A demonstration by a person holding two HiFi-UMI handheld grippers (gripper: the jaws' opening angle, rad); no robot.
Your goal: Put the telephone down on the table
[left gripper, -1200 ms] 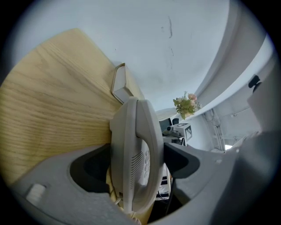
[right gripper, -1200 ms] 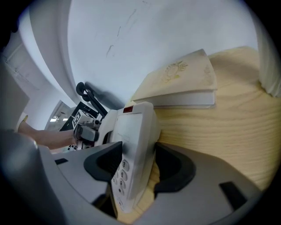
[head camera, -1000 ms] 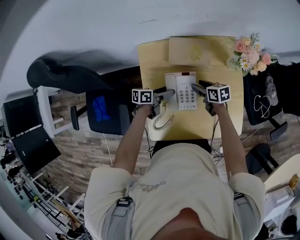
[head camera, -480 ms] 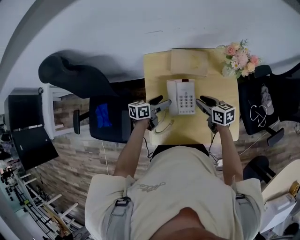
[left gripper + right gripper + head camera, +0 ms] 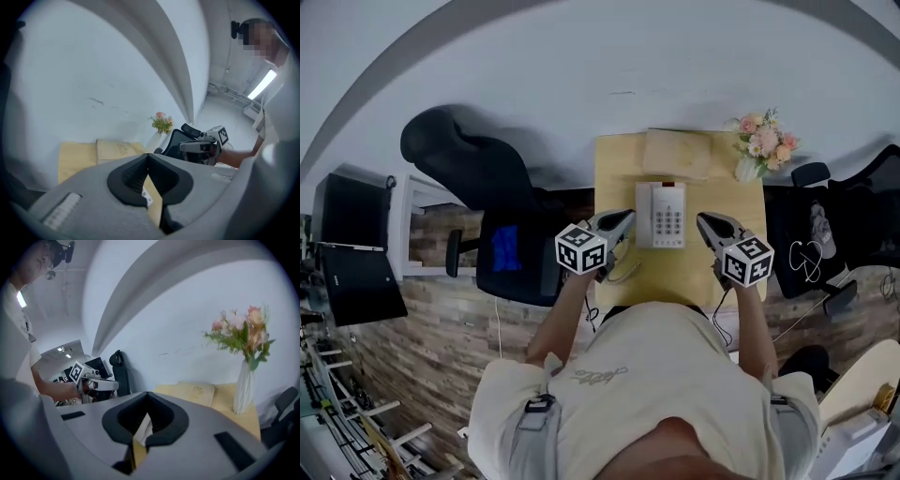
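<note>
A white push-button telephone (image 5: 661,215) lies flat on the yellow table (image 5: 619,159), its coiled cord (image 5: 623,272) trailing off the near left edge. My left gripper (image 5: 627,217) hovers left of the phone and my right gripper (image 5: 701,219) hovers right of it, both raised off the table and apart from the phone. Both have just been closing, with nothing between the jaws. In the left gripper view the left gripper (image 5: 147,157) has its jaws meeting; in the right gripper view the right gripper (image 5: 147,394) looks the same.
A flat tan box (image 5: 677,154) lies at the table's far edge, with a white vase of flowers (image 5: 761,142) at the far right corner. A black office chair (image 5: 473,169) stands left of the table and dark bags (image 5: 806,244) to its right. A white wall is behind.
Both grippers have drawn back from the phone's sides and risen toward the head camera. Their jaws went from open to shut. The phone stays flat on the table.
</note>
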